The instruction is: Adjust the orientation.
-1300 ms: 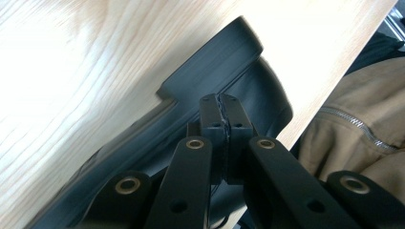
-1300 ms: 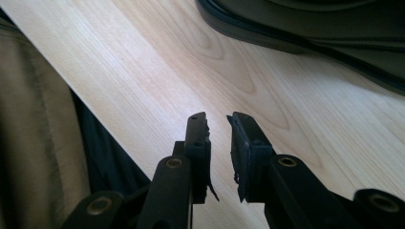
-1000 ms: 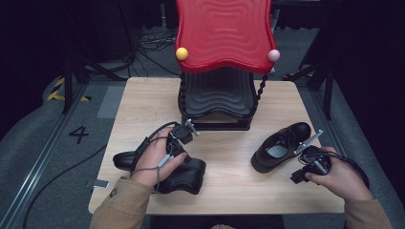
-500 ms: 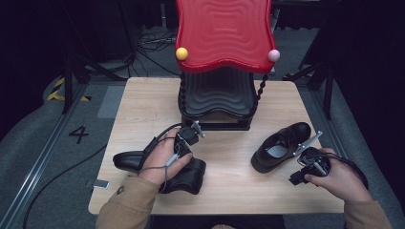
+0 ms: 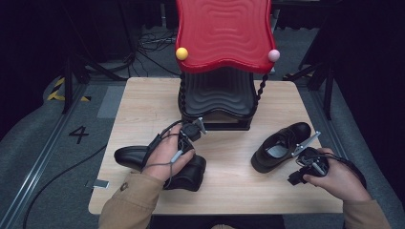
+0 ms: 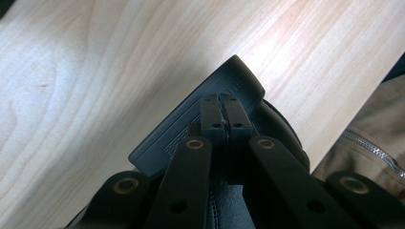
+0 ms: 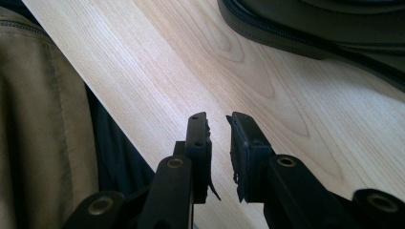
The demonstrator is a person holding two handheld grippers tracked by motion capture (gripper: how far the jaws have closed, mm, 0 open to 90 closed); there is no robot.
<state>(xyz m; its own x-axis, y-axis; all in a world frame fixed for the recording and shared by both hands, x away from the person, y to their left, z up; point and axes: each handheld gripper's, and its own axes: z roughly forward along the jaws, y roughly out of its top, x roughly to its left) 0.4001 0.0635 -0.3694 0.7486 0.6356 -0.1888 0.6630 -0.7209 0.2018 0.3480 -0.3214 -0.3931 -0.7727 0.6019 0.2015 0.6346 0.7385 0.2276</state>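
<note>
Here, I had the left gripper (image 5: pixel 195 130) clamped on the rear of the left shoe (image 5: pixel 165 164), the black one lying in front of the shoe rack (image 5: pixel 217 102) and toward its left side. In the left gripper view the jaws stood pressed together over the shoe's heel (image 6: pixel 200 119), with the ribbed sole edge turned up toward the camera, so I judged that the grip pinched the thin back wall of the shoe at its opening.

I held the right gripper (image 7: pixel 218 133) with its jaws slightly parted and nothing between them, low over the table (image 5: pixel 143 102), in front of the rack's right side. The right shoe (image 5: pixel 279 147) lay just beside it, apart from the jaws, its opening facing up.

Handling notes, as judgements:
- Weight: moderate, concentrated at sole and heel, so the toe would sag when the shoe hung from the back.
- Stiffness: sole rigid; upper soft and liable to fold under a narrow pinch.
- Surface: smooth leather-like finish, probably slippery against the pads.
- Recommended hold: the back wall above the heel, where the stiffened rim resists collapse; avoid the toe cap, which offers no edge to pinch
</note>
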